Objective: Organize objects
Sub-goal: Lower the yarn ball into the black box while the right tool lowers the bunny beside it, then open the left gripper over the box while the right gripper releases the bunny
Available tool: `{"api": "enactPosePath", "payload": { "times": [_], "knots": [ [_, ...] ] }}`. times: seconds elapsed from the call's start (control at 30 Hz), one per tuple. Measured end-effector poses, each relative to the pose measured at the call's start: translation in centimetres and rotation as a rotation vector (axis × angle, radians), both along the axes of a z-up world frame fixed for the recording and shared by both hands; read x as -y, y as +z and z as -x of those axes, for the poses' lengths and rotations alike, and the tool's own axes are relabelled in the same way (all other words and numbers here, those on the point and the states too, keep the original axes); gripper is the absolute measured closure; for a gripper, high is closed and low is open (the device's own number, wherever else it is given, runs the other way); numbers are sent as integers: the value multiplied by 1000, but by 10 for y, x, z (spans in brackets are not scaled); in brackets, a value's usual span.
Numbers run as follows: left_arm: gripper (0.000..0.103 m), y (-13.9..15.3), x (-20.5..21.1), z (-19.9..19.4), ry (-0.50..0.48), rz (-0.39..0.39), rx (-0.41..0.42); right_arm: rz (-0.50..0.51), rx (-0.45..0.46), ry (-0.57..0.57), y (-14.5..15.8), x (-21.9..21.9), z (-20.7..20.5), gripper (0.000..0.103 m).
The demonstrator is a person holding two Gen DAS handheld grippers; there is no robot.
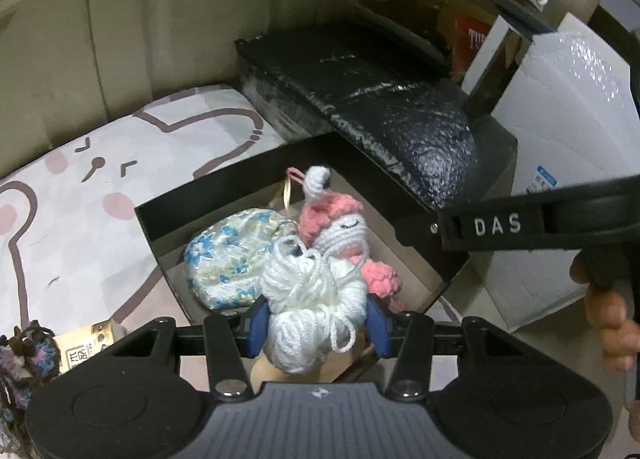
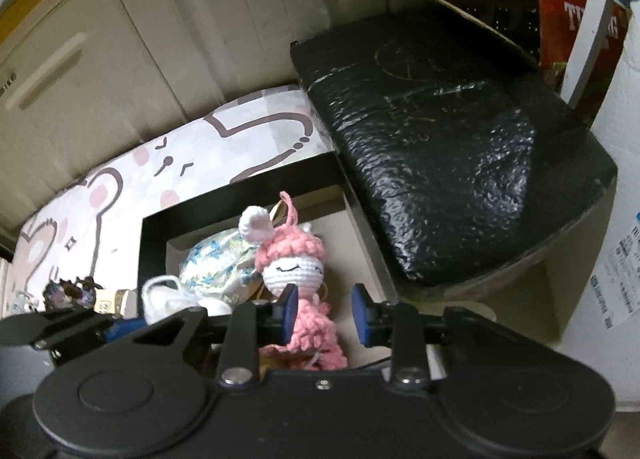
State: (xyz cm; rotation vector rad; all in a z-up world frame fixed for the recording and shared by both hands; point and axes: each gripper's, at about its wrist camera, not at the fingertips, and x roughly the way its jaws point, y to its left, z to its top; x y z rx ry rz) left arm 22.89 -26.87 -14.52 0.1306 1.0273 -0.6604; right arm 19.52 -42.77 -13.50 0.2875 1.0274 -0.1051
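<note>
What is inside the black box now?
Inside the black box lie a floral pouch and a pink crochet doll. White yarn, held in the left gripper, covers part of both. The box floor beneath them is mostly hidden.

1. A cartoon-printed bedsheet (image 1: 120, 187) covers the bed.
2. Cream panelled cabinet doors (image 2: 160, 39) stand behind it.
3. A black bubble-wrap parcel (image 1: 380, 99) lies beside the sheet.
4. A white foam box (image 1: 560, 119) and red packaging (image 2: 568, 39) sit at the right.

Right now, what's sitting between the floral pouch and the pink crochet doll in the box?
The white yarn bundle, clamped in the left gripper, shown in the left wrist view.
</note>
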Motion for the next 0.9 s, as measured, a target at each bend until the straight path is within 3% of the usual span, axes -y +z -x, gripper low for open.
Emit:
{"api": "enactPosePath", "payload": {
  "times": [0.13, 0.23, 0.43, 0.67, 0.9],
  "knots": [
    [52, -5, 2, -3, 6, -73, 24, -13, -5, 15, -2, -4, -2, 72],
    [42, -12, -2, -8, 19, -107, 27, -6, -7, 29, -3, -8, -4, 72],
    [27, -6, -9, -11, 22, -59, 32, -7, -16, 21, -5, -7, -6, 72],
    [25, 4, -10, -10, 46, -71, 66, -17, -15, 15, -5, -8, -6, 72],
    [22, 6, -21, -12, 81, -169, 92, -37, -29, 87, -13, -25, -12, 85]
  ]
}}
